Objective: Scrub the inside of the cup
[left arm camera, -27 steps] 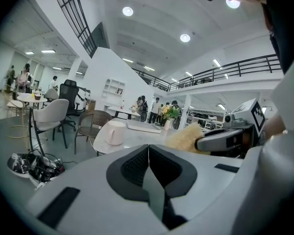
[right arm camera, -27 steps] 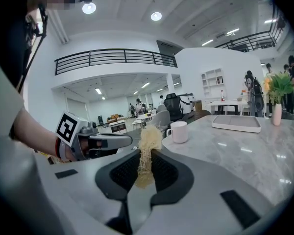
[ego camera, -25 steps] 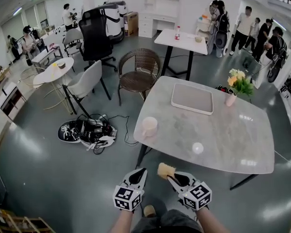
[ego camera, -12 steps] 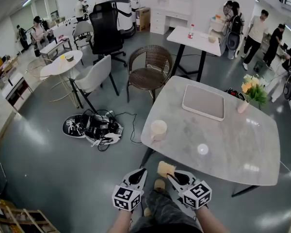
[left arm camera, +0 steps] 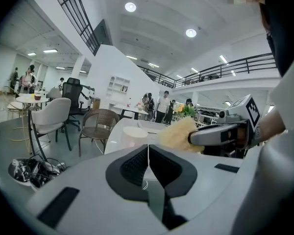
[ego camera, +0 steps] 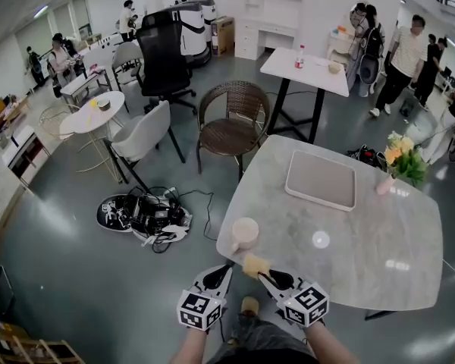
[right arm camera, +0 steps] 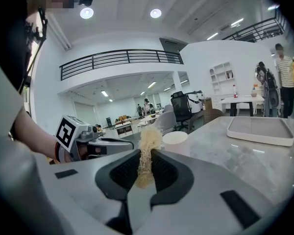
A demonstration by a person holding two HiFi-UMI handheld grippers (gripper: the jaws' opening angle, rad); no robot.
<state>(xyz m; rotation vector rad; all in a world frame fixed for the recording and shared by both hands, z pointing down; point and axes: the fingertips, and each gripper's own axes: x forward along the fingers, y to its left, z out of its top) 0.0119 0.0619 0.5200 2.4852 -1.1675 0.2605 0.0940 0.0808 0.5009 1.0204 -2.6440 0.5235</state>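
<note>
The cup (ego camera: 245,232) stands upright at the lower-left edge of the worktop (ego camera: 364,241), mid-frame in the head view, just above both grippers. The right gripper (ego camera: 264,274) is clamped on a yellow sponge (ego camera: 255,265) whose free end juts forward, probably to reach inside the cup. The left gripper (ego camera: 225,269) has its jaws together on nothing, presumably waiting to steady the cup.

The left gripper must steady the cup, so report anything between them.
Nothing visible does. The pale round cup stands at the near corner of the grey marble table, straight ahead of the shut left gripper. The yellow fibrous sponge in the right gripper sits just right of that line.
</note>
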